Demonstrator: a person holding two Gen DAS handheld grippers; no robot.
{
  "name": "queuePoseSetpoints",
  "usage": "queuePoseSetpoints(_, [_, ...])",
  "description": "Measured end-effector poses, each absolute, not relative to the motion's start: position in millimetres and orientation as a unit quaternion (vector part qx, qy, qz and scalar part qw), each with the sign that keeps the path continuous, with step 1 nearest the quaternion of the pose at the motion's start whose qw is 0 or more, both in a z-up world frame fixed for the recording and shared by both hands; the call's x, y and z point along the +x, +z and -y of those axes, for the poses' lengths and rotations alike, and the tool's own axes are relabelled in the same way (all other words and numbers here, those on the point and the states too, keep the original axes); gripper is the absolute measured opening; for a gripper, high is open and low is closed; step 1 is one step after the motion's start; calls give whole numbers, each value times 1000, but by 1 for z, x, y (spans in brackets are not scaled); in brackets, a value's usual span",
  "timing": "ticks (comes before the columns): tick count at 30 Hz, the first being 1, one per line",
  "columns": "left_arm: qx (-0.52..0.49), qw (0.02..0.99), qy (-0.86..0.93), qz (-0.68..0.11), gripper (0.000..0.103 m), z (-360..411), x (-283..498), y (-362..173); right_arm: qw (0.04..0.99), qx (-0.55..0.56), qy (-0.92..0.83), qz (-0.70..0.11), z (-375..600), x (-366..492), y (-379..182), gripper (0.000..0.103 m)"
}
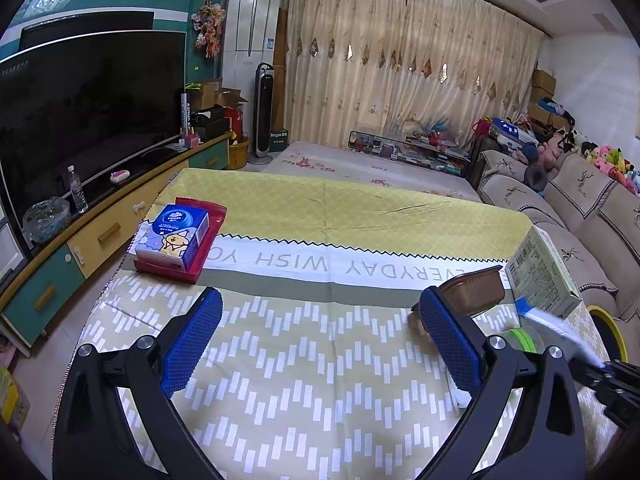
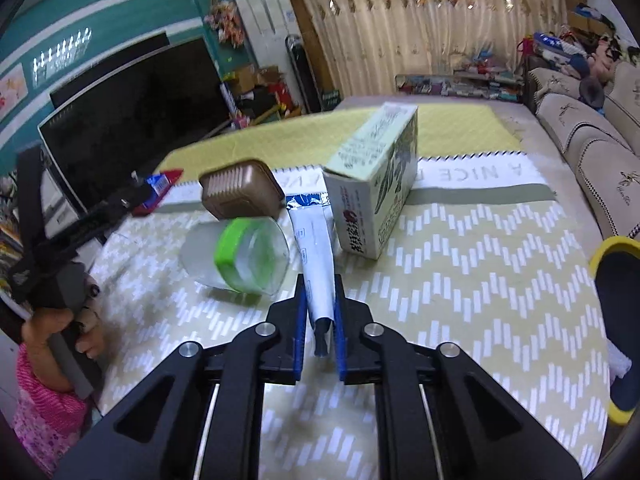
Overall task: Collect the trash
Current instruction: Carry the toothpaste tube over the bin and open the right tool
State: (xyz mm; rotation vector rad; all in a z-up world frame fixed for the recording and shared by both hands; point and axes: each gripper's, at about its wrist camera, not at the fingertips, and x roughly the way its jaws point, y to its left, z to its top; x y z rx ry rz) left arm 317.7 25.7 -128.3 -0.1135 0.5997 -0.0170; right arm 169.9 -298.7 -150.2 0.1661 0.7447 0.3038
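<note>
Setting: living room with a cloth-covered table (image 2: 460, 280), chevron-patterned in pale green and white; a television stands along one wall and a sofa along the other.

Task's thing: white squeeze tube (image 2: 316, 256) with blue print and a crimped blue end, one piece of trash among several.

Tube, long axis: runs straight along the line of the right gripper's fingers, crimped end pointing away toward the carton, dark cap end sitting back between the pads.

Right gripper (image 2: 320, 312): jaws drawn nearly together on the tube, the blue pads pressing its body from both sides.

Relative to the tube: clear jar with green lid (image 2: 244, 258) lies on its side just to the left; brown plastic tray (image 2: 240, 190) sits beyond the jar; green-and-white carton (image 2: 376, 184) stands just to the right.

Yellow-rimmed bin (image 2: 616, 320): at the table's right edge, well to the right of the tube; judged the likely destination, so the coming move is a carry rightward.

Left gripper (image 1: 316, 344): jaws wide apart, nothing between them, over bare cloth left of the tube.

Nearer hand: the right, already gripping.

Also present: tissue pack (image 1: 176, 236) at the far left corner, apparently not trash.
</note>
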Motion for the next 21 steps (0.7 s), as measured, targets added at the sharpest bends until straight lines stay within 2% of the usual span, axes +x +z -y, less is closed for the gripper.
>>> queuePoseSetpoints(8, [-55,954,-7,-295,97,-26,319,-130,938,115,148,-293,318,129,-106,11])
queuePoseSetpoints(12, [-55,954,-6,-295,98,-25,319,-130,957,117,75,-253,350,118,-91,11])
queuePoseSetpoints(21, [-50,954,-8,-296,98,-25,319,-132,948,123,-136,-258,458,117,-111,11])
